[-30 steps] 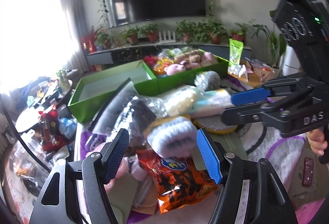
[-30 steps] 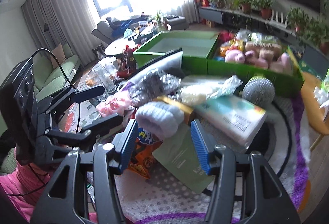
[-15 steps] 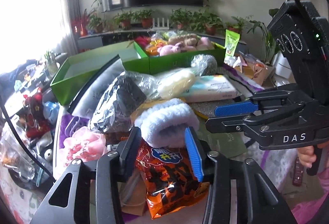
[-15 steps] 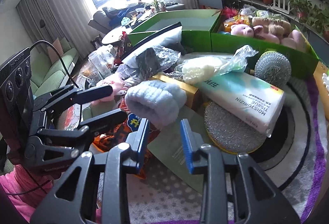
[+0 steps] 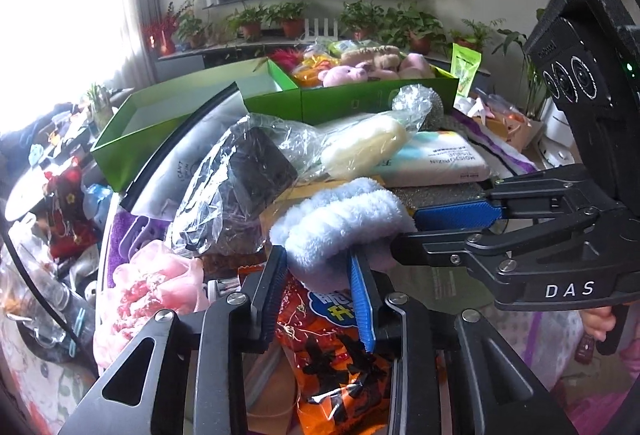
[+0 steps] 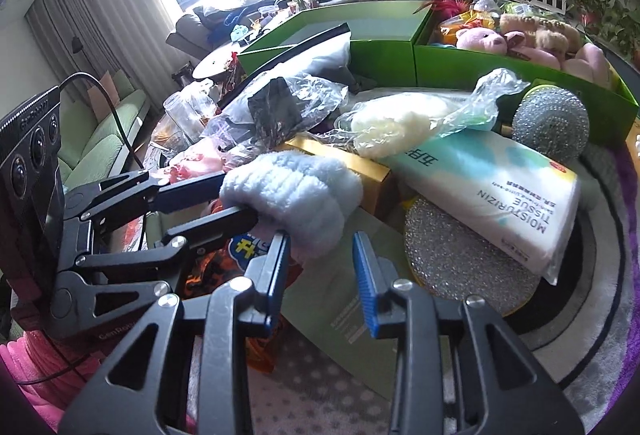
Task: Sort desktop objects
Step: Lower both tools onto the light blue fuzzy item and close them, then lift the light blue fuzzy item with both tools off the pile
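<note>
A fluffy light-blue wristband [image 5: 340,223] lies on the pile of desktop things, also in the right wrist view [image 6: 296,191]. My left gripper [image 5: 318,275] is shut on its near end; it shows from the side in the right wrist view [image 6: 236,195]. My right gripper [image 6: 322,259] is partly open and empty, its fingers just in front of the wristband; in the left wrist view [image 5: 412,227] its tips touch the wristband's right end. Two green boxes stand behind: an empty one [image 5: 168,115] and one with plush toys [image 5: 372,99].
Around the wristband lie an orange snack bag [image 5: 332,355], a tissue pack [image 6: 492,191], a bagged cream sponge [image 6: 404,123], a bagged black item [image 5: 244,179], a steel scourer [image 6: 552,123], a glittery round pad [image 6: 452,259], a yellow box [image 6: 356,171] and a pink cloth [image 5: 156,283].
My left gripper moved forward and closed on the wristband. My right gripper narrowed and came closer to the wristband from the other side.
</note>
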Tool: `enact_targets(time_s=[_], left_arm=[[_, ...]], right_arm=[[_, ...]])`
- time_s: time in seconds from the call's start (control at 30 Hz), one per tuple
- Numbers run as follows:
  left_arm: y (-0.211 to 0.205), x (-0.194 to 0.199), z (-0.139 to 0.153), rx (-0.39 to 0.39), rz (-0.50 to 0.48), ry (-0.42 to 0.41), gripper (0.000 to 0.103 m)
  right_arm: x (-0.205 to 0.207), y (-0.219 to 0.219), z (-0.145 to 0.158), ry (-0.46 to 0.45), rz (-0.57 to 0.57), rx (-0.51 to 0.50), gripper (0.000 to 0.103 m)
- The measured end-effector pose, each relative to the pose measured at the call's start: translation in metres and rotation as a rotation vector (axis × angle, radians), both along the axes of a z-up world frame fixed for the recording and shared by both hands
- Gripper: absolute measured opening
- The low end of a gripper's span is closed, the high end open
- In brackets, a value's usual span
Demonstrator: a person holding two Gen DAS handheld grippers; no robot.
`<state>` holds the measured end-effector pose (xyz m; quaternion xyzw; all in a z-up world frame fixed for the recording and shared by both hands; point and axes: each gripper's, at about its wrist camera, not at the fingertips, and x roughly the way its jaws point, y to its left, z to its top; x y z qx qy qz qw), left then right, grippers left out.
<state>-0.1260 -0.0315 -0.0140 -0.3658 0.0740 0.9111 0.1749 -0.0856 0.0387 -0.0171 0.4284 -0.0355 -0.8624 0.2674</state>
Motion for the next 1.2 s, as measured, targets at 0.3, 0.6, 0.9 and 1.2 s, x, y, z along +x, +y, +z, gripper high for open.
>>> enact_targets(time_s=[0.3, 0.6, 0.9, 1.2], left_arm=[[-0.002, -0.007, -0.004, 0.01, 0.011, -0.014, 0.031], [0.003, 0.002, 0.001, 0.018, -0.026, 0.003, 0.027], [0.011, 0.008, 0.012, 0.039, -0.049, 0.021, 0.027], [0.025, 0.013, 0.034, 0.021, -0.08, 0.065, 0.027]], right_arm=[[-0.011, -0.007, -0.007, -0.016, -0.001, -0.009, 0.036], [-0.006, -0.009, -0.003, -0.013, 0.012, -0.014, 0.02], [0.005, 0.002, 0.012, 0.011, 0.006, -0.027, 0.02], [0.011, 0.015, 0.033, 0.048, 0.007, -0.042, 0.021]])
